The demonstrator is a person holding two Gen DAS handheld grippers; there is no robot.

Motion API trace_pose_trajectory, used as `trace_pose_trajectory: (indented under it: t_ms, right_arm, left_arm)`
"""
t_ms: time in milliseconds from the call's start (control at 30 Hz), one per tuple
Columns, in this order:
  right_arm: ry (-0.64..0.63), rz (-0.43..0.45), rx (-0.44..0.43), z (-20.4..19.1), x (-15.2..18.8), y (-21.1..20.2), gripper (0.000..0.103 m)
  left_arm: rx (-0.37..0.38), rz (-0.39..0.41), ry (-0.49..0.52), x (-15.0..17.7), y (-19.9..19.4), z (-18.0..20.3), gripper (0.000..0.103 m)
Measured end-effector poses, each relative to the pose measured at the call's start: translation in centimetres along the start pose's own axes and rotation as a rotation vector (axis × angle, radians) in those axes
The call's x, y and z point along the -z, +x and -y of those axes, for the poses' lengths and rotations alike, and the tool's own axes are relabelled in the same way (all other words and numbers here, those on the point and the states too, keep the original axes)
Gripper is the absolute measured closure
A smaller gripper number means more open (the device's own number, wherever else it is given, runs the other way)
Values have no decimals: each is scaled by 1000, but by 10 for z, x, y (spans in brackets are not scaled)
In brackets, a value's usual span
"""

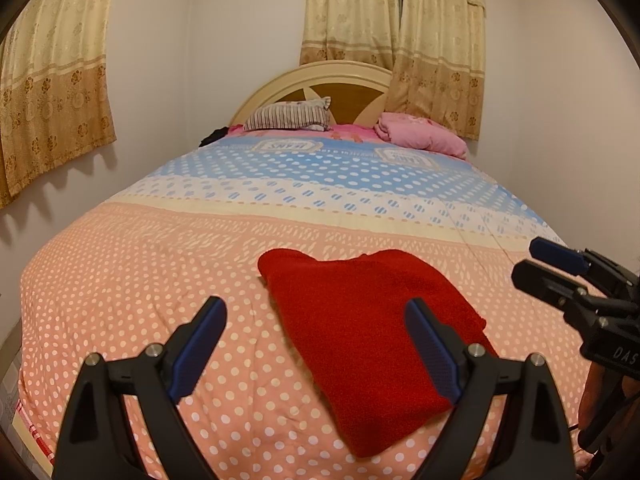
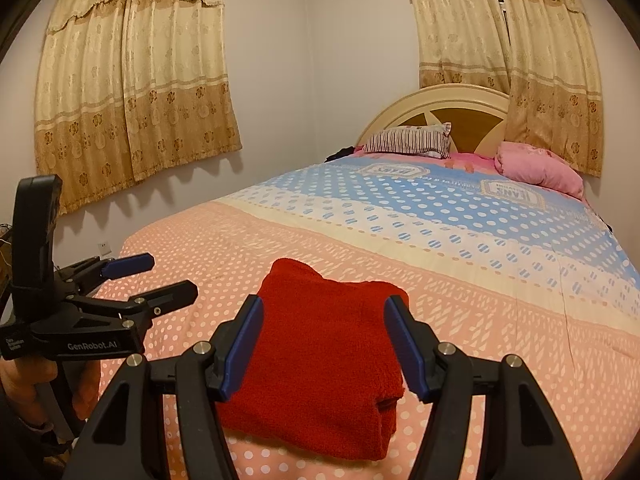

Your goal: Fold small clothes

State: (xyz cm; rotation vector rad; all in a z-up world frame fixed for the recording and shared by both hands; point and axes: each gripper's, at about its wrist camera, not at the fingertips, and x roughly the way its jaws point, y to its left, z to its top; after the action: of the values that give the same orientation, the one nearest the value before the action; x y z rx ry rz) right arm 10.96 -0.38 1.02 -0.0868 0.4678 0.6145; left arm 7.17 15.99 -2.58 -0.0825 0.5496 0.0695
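Both tools stand with fingers spread and hold nothing; the left tool (image 1: 316, 320) hangs above the near part of the bed (image 1: 140, 280), its right finger over the red garment (image 1: 360, 340) without touching it, while the right tool (image 2: 324, 322) hovers straight over the same cloth, its blue pads framing it on either side. The garment lies on the pink dotted bedspread as a compact, layered block, with stacked edges showing at its near right corner in the right wrist view; by that shape the folding looks nearly or wholly finished, and the step in hand seems to be a release or a check of the bundle. Next, I judge, comes either a last tidy fold or moving it aside; either calls for a low, level pinch through all layers at an edge, lest the stack slip open.
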Motion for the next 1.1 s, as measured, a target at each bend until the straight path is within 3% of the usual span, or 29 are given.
trace_pose_trajectory:
  t_ms: [467, 567, 1100]
  right_arm:
    - [1, 18, 3, -1, -1, -3, 39]
    - [0, 29, 4, 0, -1, -4, 39]
    - [-14, 67, 2, -1, -1, -13, 39]
  left_arm:
    - [-5, -17, -1, 1, 4, 0, 9]
    - [-4, -20, -6, 0, 5, -2, 1]
    - [-24, -19, 3, -1, 4, -4, 1]
